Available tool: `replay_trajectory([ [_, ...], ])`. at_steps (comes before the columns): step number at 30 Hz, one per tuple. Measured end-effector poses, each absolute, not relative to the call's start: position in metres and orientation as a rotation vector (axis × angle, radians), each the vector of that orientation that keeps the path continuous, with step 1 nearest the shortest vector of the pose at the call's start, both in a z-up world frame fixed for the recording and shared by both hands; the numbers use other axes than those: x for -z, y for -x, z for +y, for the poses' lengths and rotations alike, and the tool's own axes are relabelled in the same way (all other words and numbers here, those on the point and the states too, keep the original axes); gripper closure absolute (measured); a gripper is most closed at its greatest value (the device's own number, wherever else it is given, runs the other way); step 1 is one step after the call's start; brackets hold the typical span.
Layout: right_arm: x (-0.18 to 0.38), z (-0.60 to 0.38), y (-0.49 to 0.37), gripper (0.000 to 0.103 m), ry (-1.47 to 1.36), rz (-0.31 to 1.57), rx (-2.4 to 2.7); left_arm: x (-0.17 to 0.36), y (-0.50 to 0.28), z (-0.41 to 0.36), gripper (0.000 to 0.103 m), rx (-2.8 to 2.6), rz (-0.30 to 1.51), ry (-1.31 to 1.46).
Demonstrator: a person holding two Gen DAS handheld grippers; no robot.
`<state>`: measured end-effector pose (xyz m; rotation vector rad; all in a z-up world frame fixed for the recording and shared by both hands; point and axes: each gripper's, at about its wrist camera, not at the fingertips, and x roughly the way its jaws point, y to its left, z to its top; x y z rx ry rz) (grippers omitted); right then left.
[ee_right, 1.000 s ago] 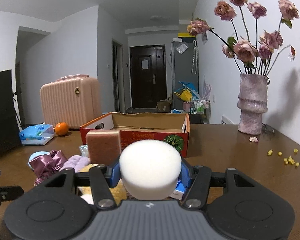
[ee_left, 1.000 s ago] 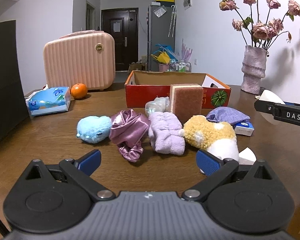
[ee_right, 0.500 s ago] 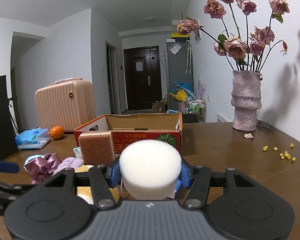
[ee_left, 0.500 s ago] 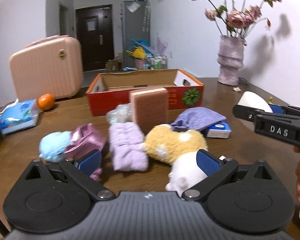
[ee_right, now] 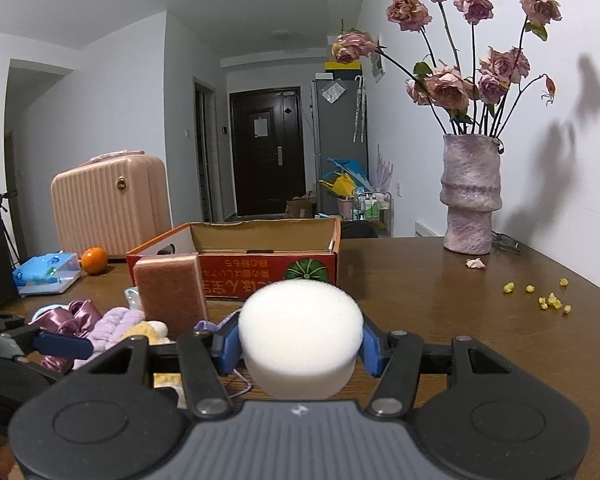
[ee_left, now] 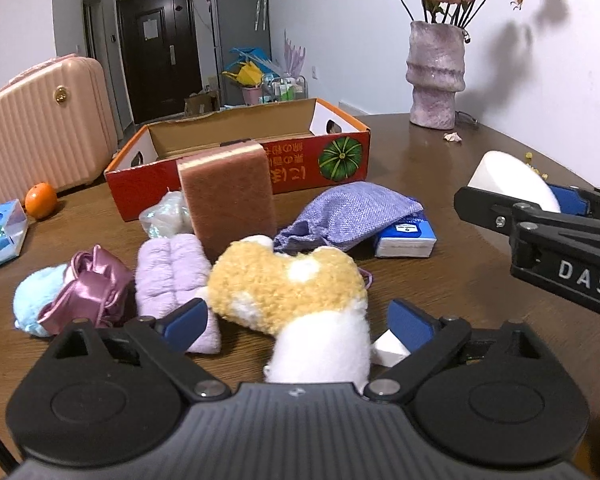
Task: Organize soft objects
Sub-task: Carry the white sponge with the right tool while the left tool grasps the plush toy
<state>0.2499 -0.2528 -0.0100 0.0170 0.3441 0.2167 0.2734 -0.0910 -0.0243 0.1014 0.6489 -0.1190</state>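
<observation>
Wooden table w/ a row of soft things across the near-middle. Left gripper sits low over the near edge, jaws wide but just been closing a little, a yellow-and-white plush toy between the blue pads; pads not pressing on it, so nothing gripped. Left of the toy: folded lilac towel, then shiny pink satin scrunchie, then pale blue fluffy ball at far left of the row. Behind the toy a brown sponge stands upright, a clear crinkly bag just beside it on the left. Right of the sponge: purple cloth pouch lying partly over a blue-white tissue pack. Farther back an open red cardboard box, nothing visible inside. Right gripper is clamped on a round white foam sponge, held above the table at right, near side of the box. Far left: orange, wipes pack, pink suitcase. Far right: vase of dried roses. Small yellow bits scattered on the table's right side.
</observation>
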Motion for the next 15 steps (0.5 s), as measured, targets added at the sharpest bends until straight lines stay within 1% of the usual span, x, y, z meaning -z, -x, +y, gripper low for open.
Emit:
replay_trajectory([
  [2, 0.010, -0.254, -0.250, 0.046, -0.017, 0.345, -0.213, 0.027, -0.278, -0.094, 0.009, 0.116, 0.661, -0.103],
  [4, 0.010, -0.253, -0.250, 0.046, -0.015, 0.348, -0.210, 0.031, -0.282, -0.096, 0.018, 0.117, 0.681, -0.104],
  [5, 0.010, -0.253, -0.250, 0.046, -0.015, 0.350, -0.210, 0.033, -0.284, -0.097, 0.020, 0.117, 0.692, -0.105],
  [6, 0.011, -0.253, -0.250, 0.046, -0.014, 0.352, -0.209, 0.036, -0.286, -0.097, 0.024, 0.117, 0.703, -0.104],
  [11, 0.012, -0.253, -0.252, 0.046, -0.011, 0.361, -0.206, 0.044, -0.292, -0.093, 0.031, 0.122, 0.730, -0.084],
  [15, 0.013, -0.251, -0.253, 0.046, -0.005, 0.370, -0.206, 0.050, -0.295, -0.092, 0.045, 0.148, 0.746, -0.080],
])
